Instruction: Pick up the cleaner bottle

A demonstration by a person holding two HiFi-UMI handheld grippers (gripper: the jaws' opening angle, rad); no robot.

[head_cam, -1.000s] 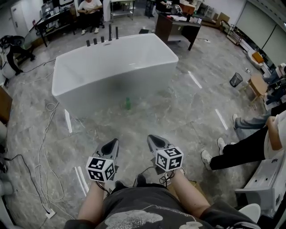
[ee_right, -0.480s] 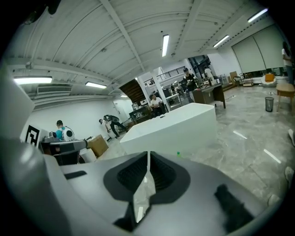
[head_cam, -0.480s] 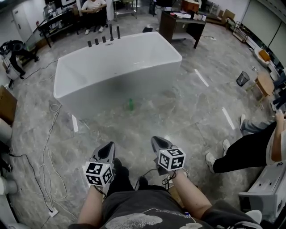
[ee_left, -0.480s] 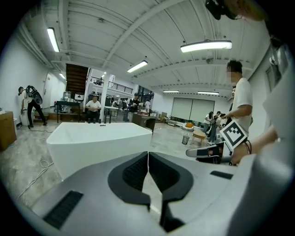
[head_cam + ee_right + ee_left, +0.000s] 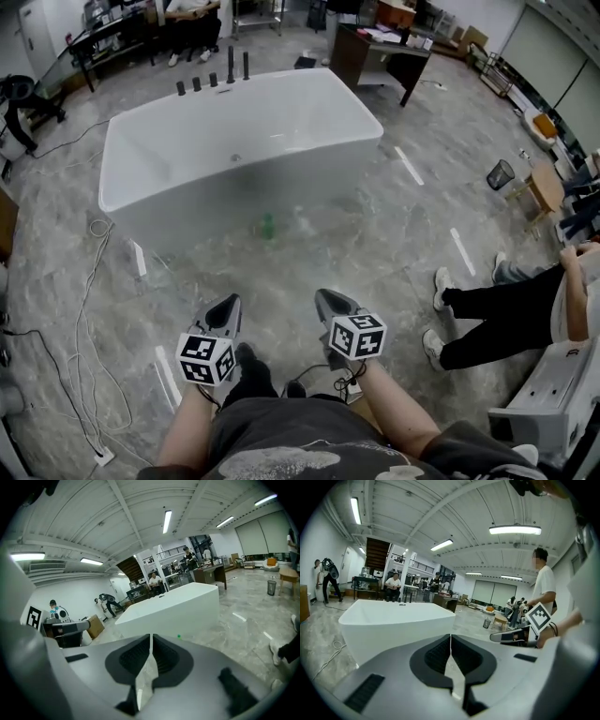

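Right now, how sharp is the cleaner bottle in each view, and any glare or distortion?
Head view: cleaner bottle a small soft green smudge beside a dark patch on the bathtub wall. Right gripper view: strong fisheye bending, bottle only a green speck. Left gripper view: bottle not visible, ceiling lights glare brightly.

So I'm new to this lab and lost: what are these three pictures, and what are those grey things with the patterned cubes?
A person holds a handheld gripper in each hand: the left gripper and the right gripper. The head view looks down from a camera on the person's head. The other two views come from cameras riding on each gripper, looking along its fingers. Both grippers are shut and hold nothing. On the floor stands a white bathtub; a small green cleaner bottle sits in front of it, ahead of the grippers.
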